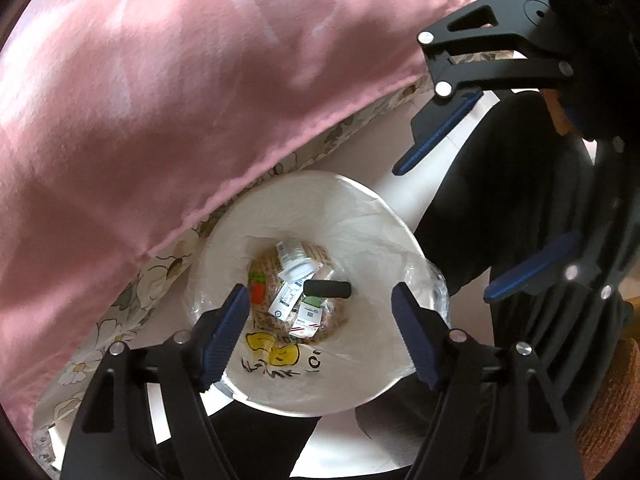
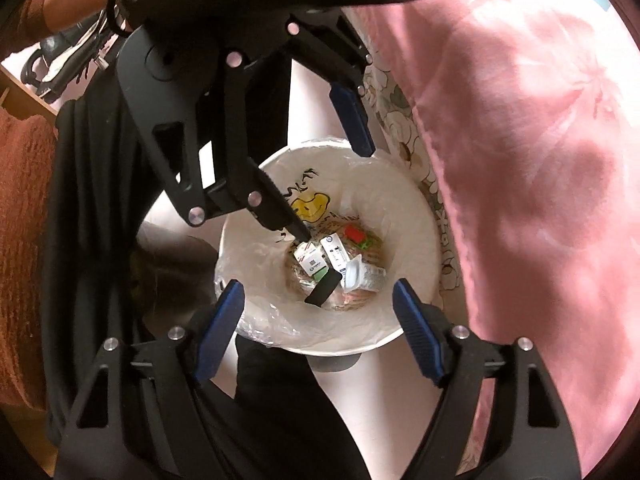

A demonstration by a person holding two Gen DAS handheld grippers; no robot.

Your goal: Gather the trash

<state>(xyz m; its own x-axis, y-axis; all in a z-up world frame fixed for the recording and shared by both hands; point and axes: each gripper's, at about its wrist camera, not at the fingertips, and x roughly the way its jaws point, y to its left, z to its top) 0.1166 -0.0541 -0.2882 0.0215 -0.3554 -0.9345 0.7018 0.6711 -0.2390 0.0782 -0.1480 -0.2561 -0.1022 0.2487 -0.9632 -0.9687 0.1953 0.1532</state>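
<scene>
Crinkled plastic liner in round white bin (image 1: pixel 224 240), black cylinder (image 1: pixel 327 289) among cartons, both tongs (image 1: pixel 320 336) (image 2: pixel 318 328) apart, empty.

I note the bin (image 1: pixel 224 248) is smooth white plastic, lined with a thin glossy plastic bag (image 1: pixel 428 280). The bed cover (image 1: pixel 160 100) is pink cloth with a satin sheen; the sheet (image 1: pixel 132 292) under it is matt floral cloth. Left claw (image 1: pixel 320 336) and right claw (image 2: pixel 316 336): matt black plastic, ribbed blue pads (image 1: pixel 224 336), bright metal pins. A black cylinder (image 1: pixel 327 289) in the trash looks matt
</scene>
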